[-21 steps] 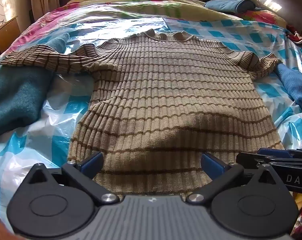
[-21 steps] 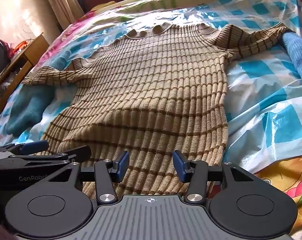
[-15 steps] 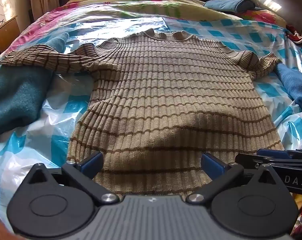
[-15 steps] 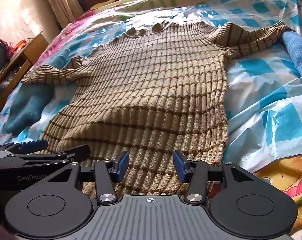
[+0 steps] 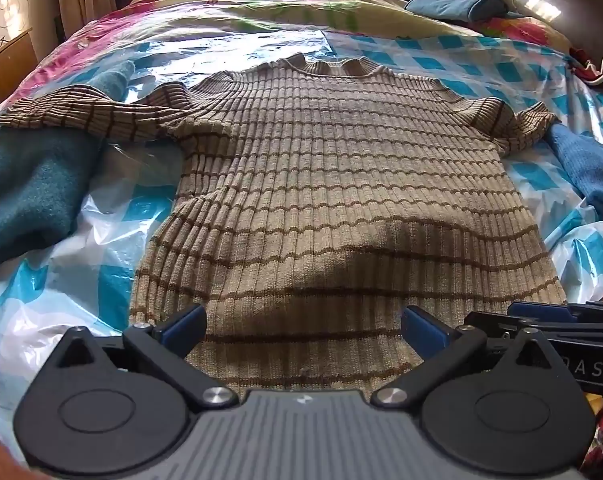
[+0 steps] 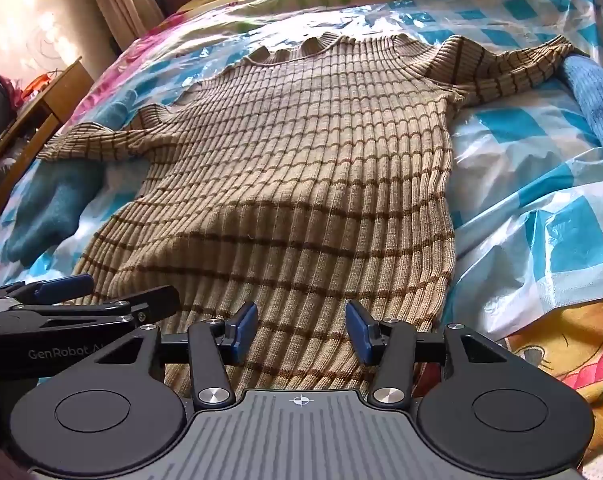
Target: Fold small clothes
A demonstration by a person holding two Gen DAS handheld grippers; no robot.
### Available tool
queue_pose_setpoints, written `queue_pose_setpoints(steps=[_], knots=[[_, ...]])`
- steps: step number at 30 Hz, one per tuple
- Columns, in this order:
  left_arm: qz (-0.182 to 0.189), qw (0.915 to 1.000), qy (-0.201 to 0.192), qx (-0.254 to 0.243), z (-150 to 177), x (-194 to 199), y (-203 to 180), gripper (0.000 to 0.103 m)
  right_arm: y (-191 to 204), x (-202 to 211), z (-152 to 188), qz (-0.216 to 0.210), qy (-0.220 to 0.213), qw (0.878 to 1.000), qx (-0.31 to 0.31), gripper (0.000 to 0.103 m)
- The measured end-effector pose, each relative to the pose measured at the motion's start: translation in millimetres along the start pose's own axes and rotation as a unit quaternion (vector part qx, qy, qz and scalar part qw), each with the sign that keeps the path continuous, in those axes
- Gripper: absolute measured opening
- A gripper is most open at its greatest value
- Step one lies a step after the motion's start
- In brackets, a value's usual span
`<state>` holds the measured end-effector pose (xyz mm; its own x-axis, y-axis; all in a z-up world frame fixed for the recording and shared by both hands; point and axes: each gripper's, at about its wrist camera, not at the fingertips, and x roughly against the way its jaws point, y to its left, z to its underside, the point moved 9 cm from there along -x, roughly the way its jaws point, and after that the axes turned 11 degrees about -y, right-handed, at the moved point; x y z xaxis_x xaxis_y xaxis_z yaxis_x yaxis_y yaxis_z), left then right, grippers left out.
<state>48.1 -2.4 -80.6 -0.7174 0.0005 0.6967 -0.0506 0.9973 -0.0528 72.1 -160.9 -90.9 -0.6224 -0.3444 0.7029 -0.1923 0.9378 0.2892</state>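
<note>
- Your left gripper (image 5: 303,330) hangs over the hem of the sweater (image 5: 341,184), tilted downward. Its jaws are spread wide; the blue pads (image 5: 183,330) stand well apart over the knit, and nothing is clamped between them.
- Your right gripper (image 6: 301,330) sits just beside the left one, over the same hem, nearer the sweater's right edge. Its jaws are open to a narrower gap than the left pair. The ribbed fabric shows between the pads, but they do not press on it.
- From the left wrist view, the right gripper appears at the lower right edge. From the right wrist view, the left gripper enters at the lower left. You cannot tell from either view whether the fingertips touch the fabric.
- The sweater is tan, ribbed, with thin brown stripes. It lies flat and face up on the checked plastic sheet (image 5: 81,264), hem nearest you, wavy collar farthest, both short sleeves spread outward.
- A shadow falls across the lower part of the sweater.
- The left sleeve rests on a teal garment (image 5: 25,192). The right sleeve's end touches a blue garment (image 5: 589,168).
- Beyond the sheet, a floral bedspread (image 5: 237,8) covers the bed.
- Farther back, a folded blue cloth (image 5: 457,6) lies near the dark headboard (image 5: 561,4).
- At the far left stands a wooden cabinet (image 6: 57,96), next to curtains (image 6: 117,0).
</note>
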Motion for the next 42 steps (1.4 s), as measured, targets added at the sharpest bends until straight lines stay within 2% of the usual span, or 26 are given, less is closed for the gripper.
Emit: queue_pose_setpoints(steps=[42], knots=[[-0.005, 0.9997, 0.024, 0.003, 3.9, -3.2, -0.2, 0.103, -2.6, -5.2, 5.1, -0.013, 0.015, 1.0, -0.013, 0.048]])
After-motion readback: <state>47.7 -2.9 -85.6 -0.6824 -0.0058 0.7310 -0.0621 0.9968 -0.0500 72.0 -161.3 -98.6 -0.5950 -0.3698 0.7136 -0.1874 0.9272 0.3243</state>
